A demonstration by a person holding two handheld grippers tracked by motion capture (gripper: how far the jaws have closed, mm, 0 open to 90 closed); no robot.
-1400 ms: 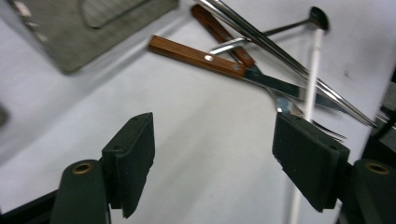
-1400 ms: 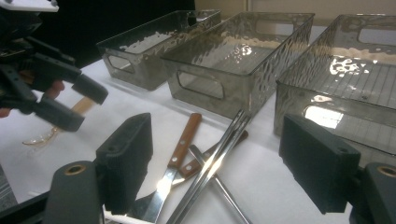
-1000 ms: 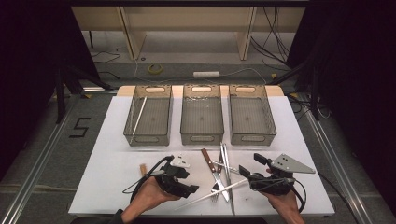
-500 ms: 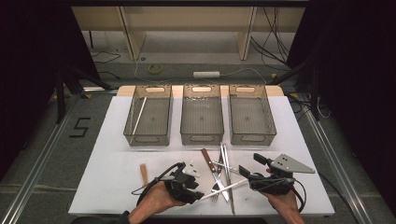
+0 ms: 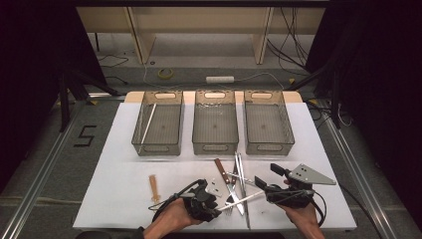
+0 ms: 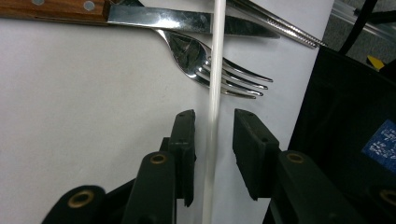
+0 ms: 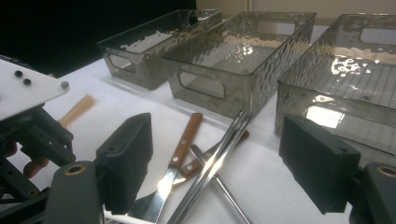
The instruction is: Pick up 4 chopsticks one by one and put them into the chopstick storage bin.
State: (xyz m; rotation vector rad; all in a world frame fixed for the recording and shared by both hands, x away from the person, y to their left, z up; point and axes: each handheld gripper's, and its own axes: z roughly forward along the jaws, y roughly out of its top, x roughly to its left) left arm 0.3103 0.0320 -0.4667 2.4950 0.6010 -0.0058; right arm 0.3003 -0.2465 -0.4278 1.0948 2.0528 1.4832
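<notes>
White and thin, the chopstick (image 6: 215, 93) lies on the table between the left gripper (image 6: 213, 140)'s parted jaws, not clamped. Beyond it rest a fork (image 6: 205, 60) and knife (image 6: 140, 16). The right gripper (image 5: 260, 183) gapes wide, holding nothing.

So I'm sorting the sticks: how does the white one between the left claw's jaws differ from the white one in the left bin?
The white chopstick at the left claw lies on the table across a fork, between open jaws; the bin's chopstick leans inside the left bin, untouched. Both are thin, white and straight.
</notes>
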